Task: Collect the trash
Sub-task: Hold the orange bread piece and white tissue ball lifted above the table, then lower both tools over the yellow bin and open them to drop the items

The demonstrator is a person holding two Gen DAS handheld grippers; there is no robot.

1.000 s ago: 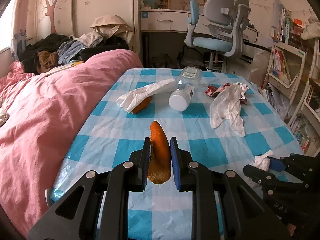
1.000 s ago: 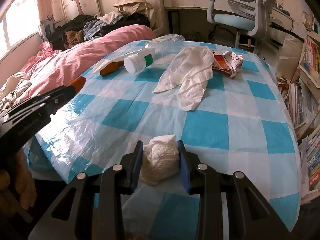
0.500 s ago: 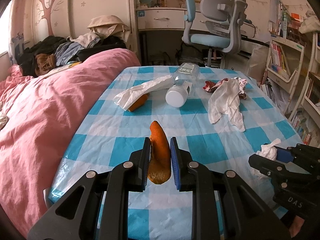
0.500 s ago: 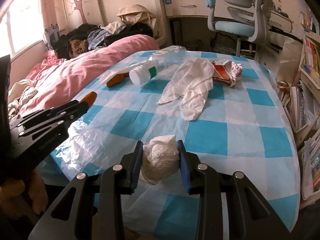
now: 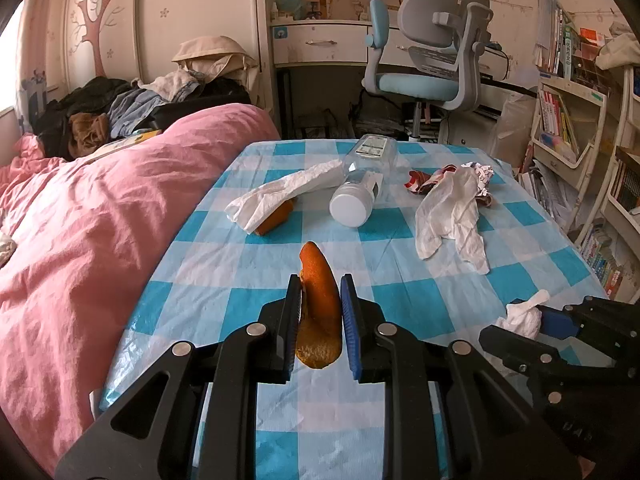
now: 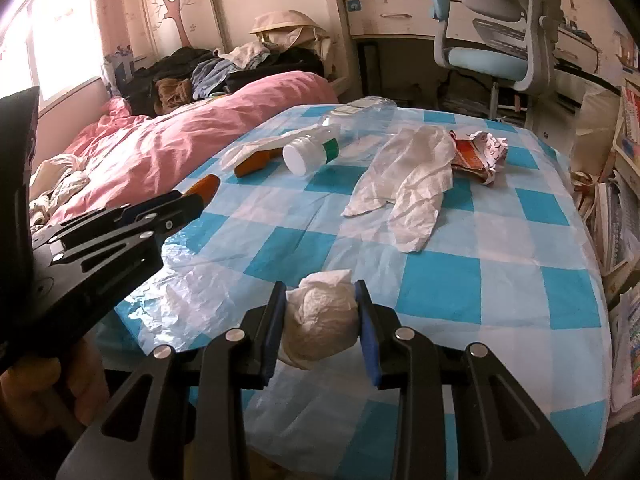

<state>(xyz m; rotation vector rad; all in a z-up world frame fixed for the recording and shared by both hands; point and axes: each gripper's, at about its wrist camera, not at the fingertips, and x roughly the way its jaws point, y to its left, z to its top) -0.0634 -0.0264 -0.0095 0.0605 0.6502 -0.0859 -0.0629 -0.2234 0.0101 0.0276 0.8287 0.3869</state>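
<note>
Orange peel [image 5: 319, 312] sits clamped in the left gripper [image 5: 320, 316] above the checked table [image 5: 420, 296]; the right gripper [image 6: 320, 322] jaws hold a crumpled tissue ball [image 6: 320, 322]. Farther on lie a plastic bottle [image 5: 360, 184], tissues [image 5: 450, 216] and a wrapper [image 5: 424, 180].

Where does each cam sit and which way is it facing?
Left wrist: on the left claw, facing down the checked table; own fingers pinch an orange peel, right claw at lower right.
Right wrist: on the right claw, same heading; fingers grip a tissue wad, left claw and a hand at left.
Shared: bottle, table.
</note>
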